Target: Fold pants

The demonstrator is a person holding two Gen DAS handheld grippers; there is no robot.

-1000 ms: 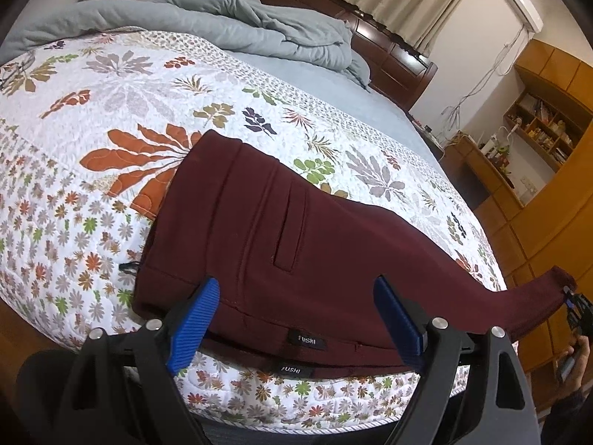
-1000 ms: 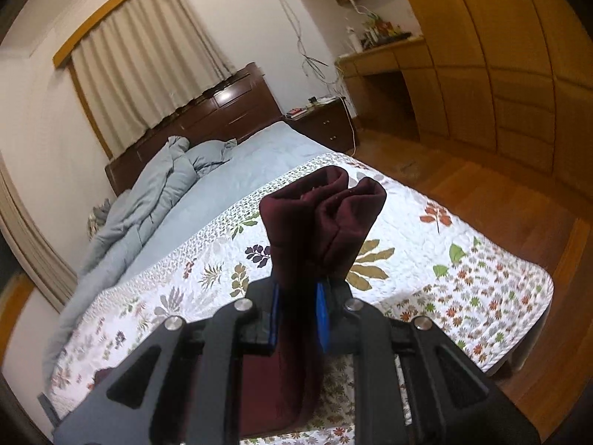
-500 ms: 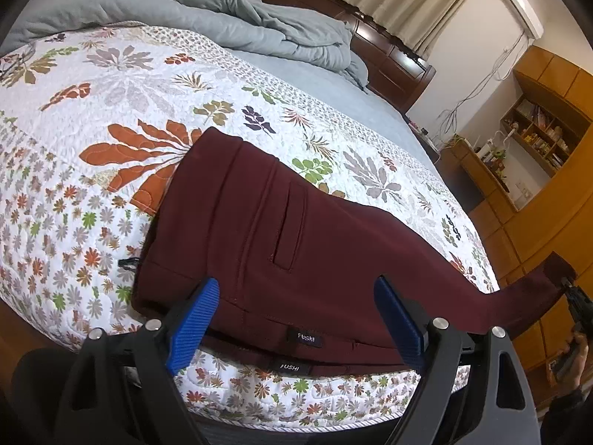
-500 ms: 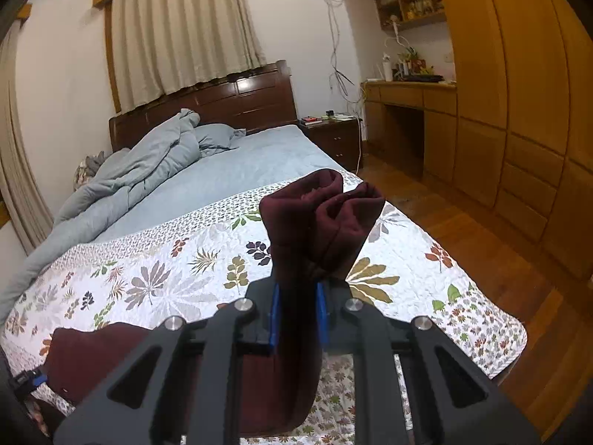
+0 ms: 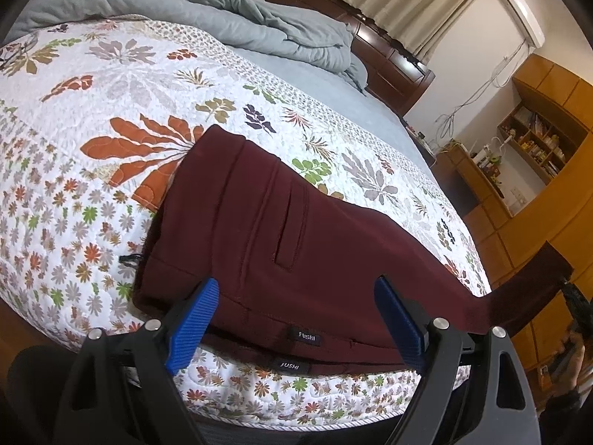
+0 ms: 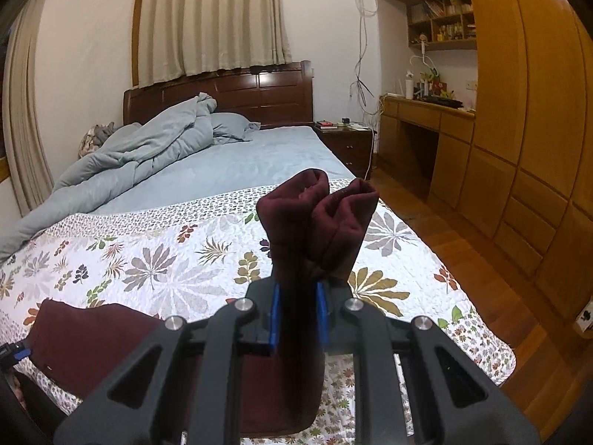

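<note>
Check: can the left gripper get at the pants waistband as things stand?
Probably yes. The left gripper is open, its blue pads straddling the waistband at the quilt edge, nothing between. The right gripper holds the leg ends.

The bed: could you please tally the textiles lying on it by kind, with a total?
Maroon pants: 1
Floral quilt: 1
Grey-blue duvet: 1
Grey-blue pillow: 1
Total: 4
The right claw grips the pants' leg ends; the left claw is open at the waistband.

Each claw — left claw [image 5: 296, 319], right claw [image 6: 298, 315] — has black arms, silver screws, ribbed blue pads.
</note>
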